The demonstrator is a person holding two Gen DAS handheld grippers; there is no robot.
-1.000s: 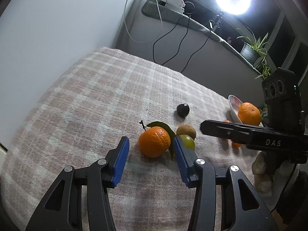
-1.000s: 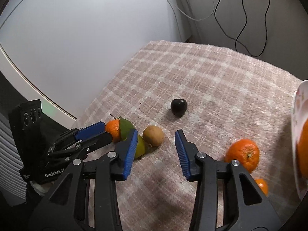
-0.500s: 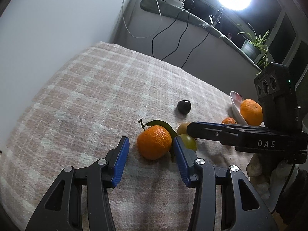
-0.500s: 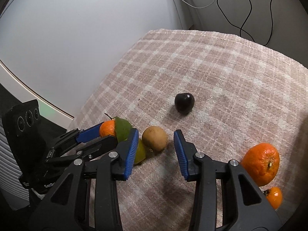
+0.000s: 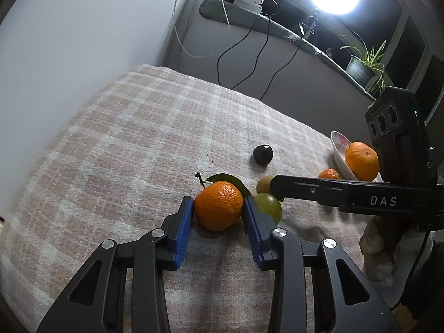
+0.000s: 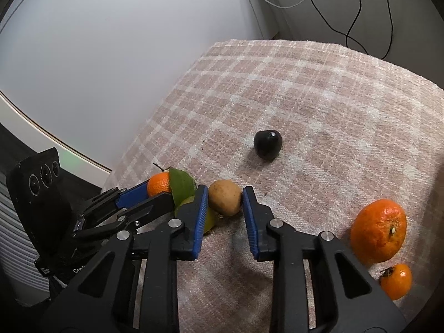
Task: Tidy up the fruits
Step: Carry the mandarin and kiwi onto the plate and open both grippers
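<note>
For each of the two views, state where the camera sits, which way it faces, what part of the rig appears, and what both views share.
Left wrist: sits behind the left gripper, faces the leafy orange between its pads; the right gripper crosses at right.
Right wrist: sits behind the right gripper, faces the brown fruit; the left gripper enters at left.
Shared: the dark fruit, the green fruit, the plaid cloth.

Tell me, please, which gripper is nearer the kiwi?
Right. The right gripper brackets the kiwi; the left gripper is beside it, around the leafy orange.
</note>
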